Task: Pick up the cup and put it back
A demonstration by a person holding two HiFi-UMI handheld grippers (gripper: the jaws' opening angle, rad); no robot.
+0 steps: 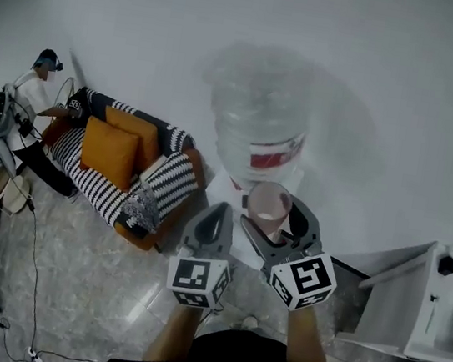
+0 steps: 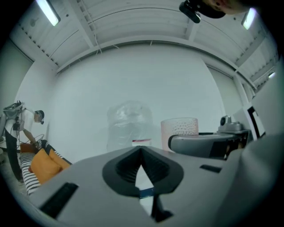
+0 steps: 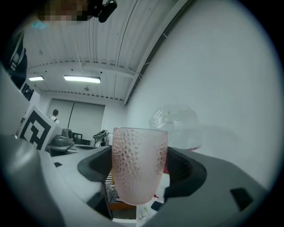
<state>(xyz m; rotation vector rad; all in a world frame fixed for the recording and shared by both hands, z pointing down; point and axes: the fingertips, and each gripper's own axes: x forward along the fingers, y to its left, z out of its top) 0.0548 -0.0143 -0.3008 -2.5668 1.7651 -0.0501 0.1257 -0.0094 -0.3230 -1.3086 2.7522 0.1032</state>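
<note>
A pale pink dimpled cup [image 3: 138, 165] stands upright between the jaws of my right gripper [image 3: 141, 170], which is shut on its sides and holds it up in the air. In the head view the cup [image 1: 269, 203] sits in the right gripper [image 1: 274, 222] just in front of a large clear water bottle [image 1: 258, 113]. My left gripper [image 1: 214, 216] hovers beside it on the left, jaws together with nothing between them. From the left gripper view the cup [image 2: 179, 129] shows to the right, above the right gripper's jaw, and the left gripper [image 2: 142, 153] is shut and empty.
The water bottle [image 2: 129, 126] stands on a white dispenser against a white wall. A striped sofa [image 1: 122, 173] with orange cushions [image 1: 111, 150] lies to the left, a person [image 1: 48, 65] beyond it. White equipment [image 1: 419, 302] stands at the right. Cables run over the tiled floor at left.
</note>
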